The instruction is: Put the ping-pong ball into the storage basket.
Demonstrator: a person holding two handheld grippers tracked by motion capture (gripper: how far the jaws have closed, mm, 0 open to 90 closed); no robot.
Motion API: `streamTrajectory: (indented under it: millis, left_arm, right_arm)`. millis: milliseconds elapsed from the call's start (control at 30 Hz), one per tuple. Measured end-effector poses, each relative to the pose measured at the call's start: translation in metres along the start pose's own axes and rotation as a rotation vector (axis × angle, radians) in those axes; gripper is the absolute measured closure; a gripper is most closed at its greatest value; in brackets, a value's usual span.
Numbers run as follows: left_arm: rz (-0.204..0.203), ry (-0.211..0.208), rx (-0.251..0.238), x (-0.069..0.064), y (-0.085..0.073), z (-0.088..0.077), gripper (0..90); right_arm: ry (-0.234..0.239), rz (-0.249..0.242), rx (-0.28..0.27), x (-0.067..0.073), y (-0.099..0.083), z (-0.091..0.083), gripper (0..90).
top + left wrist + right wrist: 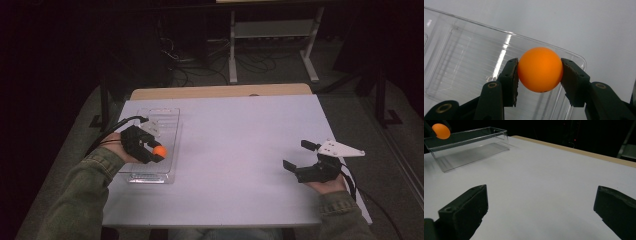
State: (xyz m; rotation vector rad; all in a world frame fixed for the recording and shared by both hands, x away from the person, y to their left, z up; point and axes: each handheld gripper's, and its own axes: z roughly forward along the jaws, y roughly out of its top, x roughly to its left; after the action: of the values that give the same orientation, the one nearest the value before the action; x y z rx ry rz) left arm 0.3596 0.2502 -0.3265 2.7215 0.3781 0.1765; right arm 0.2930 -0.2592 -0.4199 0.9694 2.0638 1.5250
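Observation:
My left gripper (159,150) is shut on an orange ball (159,150) and holds it above a clear plastic bin (165,117) at the table's left. In the left gripper view both pads press the sides of the orange ball (540,69), with the clear bin (466,57) below it. My right gripper (299,155) rests at the right side of the table, jaws wide open with nothing between them. From the right gripper view, the open gripper (541,212) faces bare white table, and the ball (441,131) shows at top left over the bin (471,147).
A white sheet (235,150) covers the table, and a tan wooden strip (220,91) shows along its far edge. Beyond it stand a white desk frame (272,45) and cables on the dark floor. Cables trail from both grippers.

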Motion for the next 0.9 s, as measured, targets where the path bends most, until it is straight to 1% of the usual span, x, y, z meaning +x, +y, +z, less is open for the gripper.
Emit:
streamTrajectory:
  millis: [133,633,700,800,900]
  left_arm:
    - [0.006,-0.003,0.021,0.000,0.001,0.004,50.6]
    - [0.005,-0.020,0.047,0.001,0.000,0.016,50.6]
    - [0.000,-0.024,0.054,0.001,0.000,0.018,50.7]
    - [0.004,-0.021,0.074,0.002,-0.001,0.021,50.6]
    - [0.004,-0.024,0.084,0.002,-0.001,0.024,50.6]
  right_arm:
    - [0.001,0.000,0.001,0.000,0.000,0.000,0.0]
    - [0.003,-0.001,0.003,0.000,0.000,0.000,0.0]
    - [0.003,-0.001,0.003,0.000,0.000,0.000,0.0]
    - [0.003,0.000,0.005,0.000,0.000,0.000,0.0]
    - [0.003,-0.003,0.006,0.001,0.000,0.001,0.0]
